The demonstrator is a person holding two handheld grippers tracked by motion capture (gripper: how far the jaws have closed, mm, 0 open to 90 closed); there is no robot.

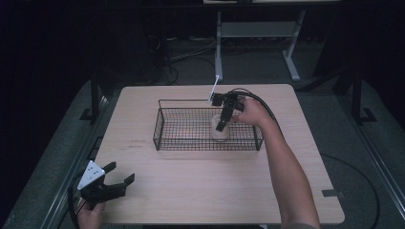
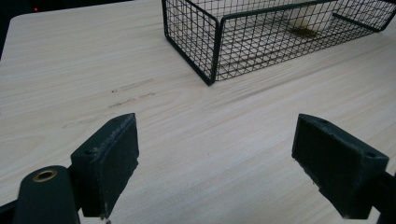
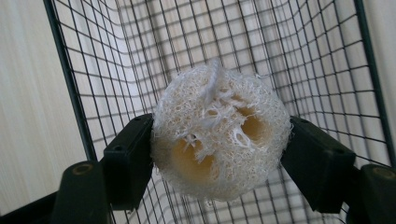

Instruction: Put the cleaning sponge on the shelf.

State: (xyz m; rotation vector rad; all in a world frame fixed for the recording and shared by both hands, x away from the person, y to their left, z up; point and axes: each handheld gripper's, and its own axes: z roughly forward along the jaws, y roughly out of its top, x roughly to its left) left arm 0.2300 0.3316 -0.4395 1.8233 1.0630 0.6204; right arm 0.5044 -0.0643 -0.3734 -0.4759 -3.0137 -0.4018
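The loofah sponge (image 3: pixel 219 135) sits between the jaws of your right gripper (image 3: pixel 219 144), pinched across its round body, inside the wire basket (image 1: pixel 165 125); from above you see it as a pale lump (image 1: pixel 219 129) toward the right end of the basket, low down near the mesh floor, though whether it rests on that floor or hangs just clear of it cannot be told. It looks light and springy, a coarse open web of fibre with a few hollow channels through it; it should give under the pads rather than slip, since the rough surface bites well, and it is in no danger of breaking. Hold it as you have it, across the widest part of the round, with both pads flat on the sides; squeeze no harder than it takes to keep it, because a soft thing crushed thin can spring out sideways, and loose fibre ends could snag on the mesh if you drag it along a wall. Your right hand (image 1: pixel 253 113) reaches over the far right rim, so the basket walls stand close on several sides; lift or lower straight, well apart from the wires.

Your left gripper (image 1: pixel 107 183) rests near the front left corner of the table (image 1: pixel 191 191), well apart from the basket; its jaws stand wide apart with nothing between them, bare wood showing in the gap, and the basket's near corner (image 2: pixel 212 77) lies ahead of it should you need to steady it.
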